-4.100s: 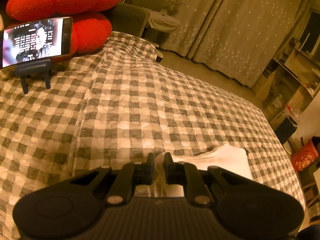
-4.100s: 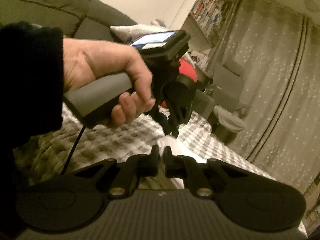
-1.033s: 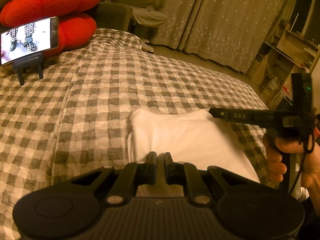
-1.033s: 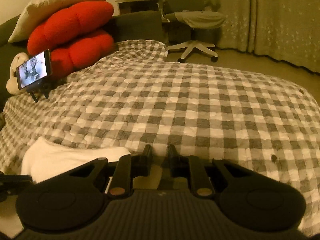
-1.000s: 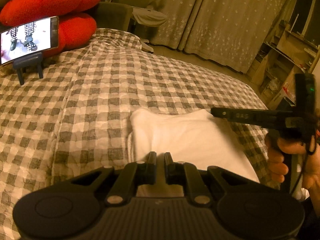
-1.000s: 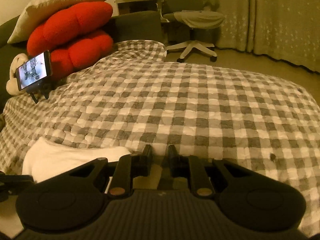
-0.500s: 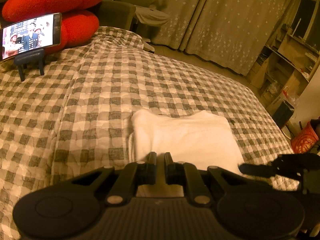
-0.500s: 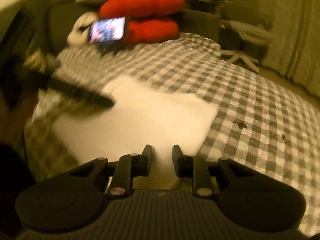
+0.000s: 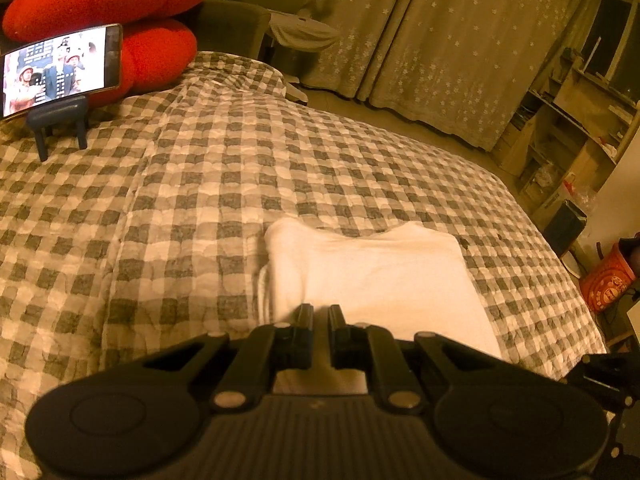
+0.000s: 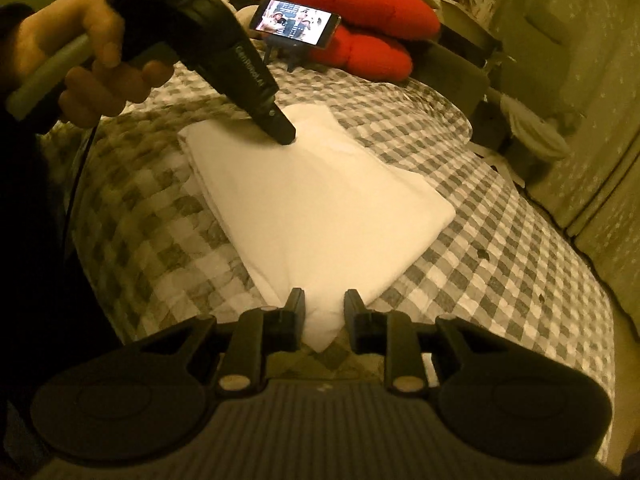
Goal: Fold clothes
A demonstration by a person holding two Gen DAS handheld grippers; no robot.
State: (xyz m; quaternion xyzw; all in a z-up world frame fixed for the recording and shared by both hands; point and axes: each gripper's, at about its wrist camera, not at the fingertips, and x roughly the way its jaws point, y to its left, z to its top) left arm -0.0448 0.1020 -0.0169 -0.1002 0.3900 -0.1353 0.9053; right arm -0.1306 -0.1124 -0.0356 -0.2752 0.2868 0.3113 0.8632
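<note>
One folded white garment (image 10: 316,200) (on checked bedding (image 9: 200,200)); left gripper (image 10: 286,136) pressed together, right gripper (image 10: 323,306) parted, empty.

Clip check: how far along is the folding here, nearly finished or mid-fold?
Nearly finished. The white garment already lies as a compact folded rectangle on the checked bedspread. In hand: the left gripper rests its tip on the far end, while the right gripper, open, frames the near corner. Probably only tidying remains.
</note>
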